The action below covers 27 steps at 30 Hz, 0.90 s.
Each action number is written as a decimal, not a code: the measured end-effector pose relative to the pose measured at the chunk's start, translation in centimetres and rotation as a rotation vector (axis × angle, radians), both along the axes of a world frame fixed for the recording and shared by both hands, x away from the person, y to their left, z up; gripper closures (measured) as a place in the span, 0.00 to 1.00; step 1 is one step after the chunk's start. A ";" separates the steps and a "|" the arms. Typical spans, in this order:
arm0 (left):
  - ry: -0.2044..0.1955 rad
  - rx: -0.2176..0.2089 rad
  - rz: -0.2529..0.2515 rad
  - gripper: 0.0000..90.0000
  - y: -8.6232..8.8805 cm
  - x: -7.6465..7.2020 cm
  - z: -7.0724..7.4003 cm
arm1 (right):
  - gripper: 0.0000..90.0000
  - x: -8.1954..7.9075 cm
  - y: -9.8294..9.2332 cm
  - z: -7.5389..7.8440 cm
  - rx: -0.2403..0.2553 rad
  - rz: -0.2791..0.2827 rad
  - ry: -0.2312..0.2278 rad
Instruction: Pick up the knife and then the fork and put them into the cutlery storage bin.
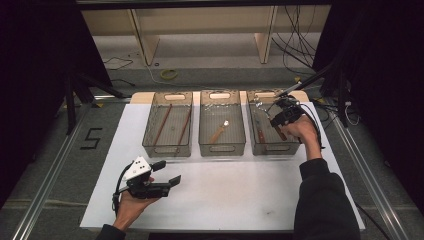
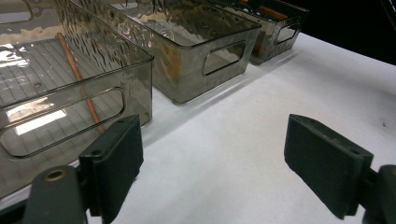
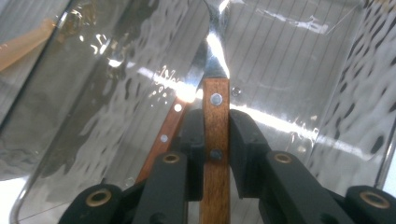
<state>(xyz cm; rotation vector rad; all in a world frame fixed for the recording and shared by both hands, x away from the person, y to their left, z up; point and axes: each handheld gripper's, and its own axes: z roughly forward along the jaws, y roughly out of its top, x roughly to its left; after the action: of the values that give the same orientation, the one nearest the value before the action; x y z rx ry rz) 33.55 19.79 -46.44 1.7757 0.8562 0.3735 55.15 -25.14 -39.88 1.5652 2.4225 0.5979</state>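
My right gripper (image 1: 276,119) reaches down into the right-hand clear bin (image 1: 274,149). In the right gripper view it (image 3: 215,156) is shut on the wooden handle of a knife (image 3: 215,116), whose steel blade (image 3: 212,46) points away toward the bin's floor. A second wood-handled knife (image 3: 166,135) lies just left of it in the same bin. My left gripper (image 1: 169,171) hovers low over the white table sheet (image 1: 230,195) in front of the left bin (image 1: 167,150). Its jaws stand wide open (image 2: 215,149) with nothing between them.
Three smoked clear bins stand in a row at the back of the sheet. The left bin (image 2: 70,100) holds two brown chopsticks (image 1: 162,124). A wooden spoon (image 1: 219,132) lies in the middle bin (image 1: 222,148). Metal rails run along both sides of the table.
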 end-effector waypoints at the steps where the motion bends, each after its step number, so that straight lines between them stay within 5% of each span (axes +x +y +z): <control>1: 0.001 0.000 0.000 0.21 0.0 0.0 0.0 | 0.86 0.0 0.0 -0.1 -0.001 0.000 0.003; 27: 0.000 0.001 0.000 0.21 0.0 0.0 0.0 | 0.86 -0.1 0.5 -1.6 -0.028 0.020 0.045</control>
<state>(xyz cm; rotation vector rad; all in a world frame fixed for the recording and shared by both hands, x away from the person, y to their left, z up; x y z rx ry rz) 33.55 19.80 -46.43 1.7762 0.8565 0.3741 55.06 -24.62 -41.47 1.5617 2.4705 0.5359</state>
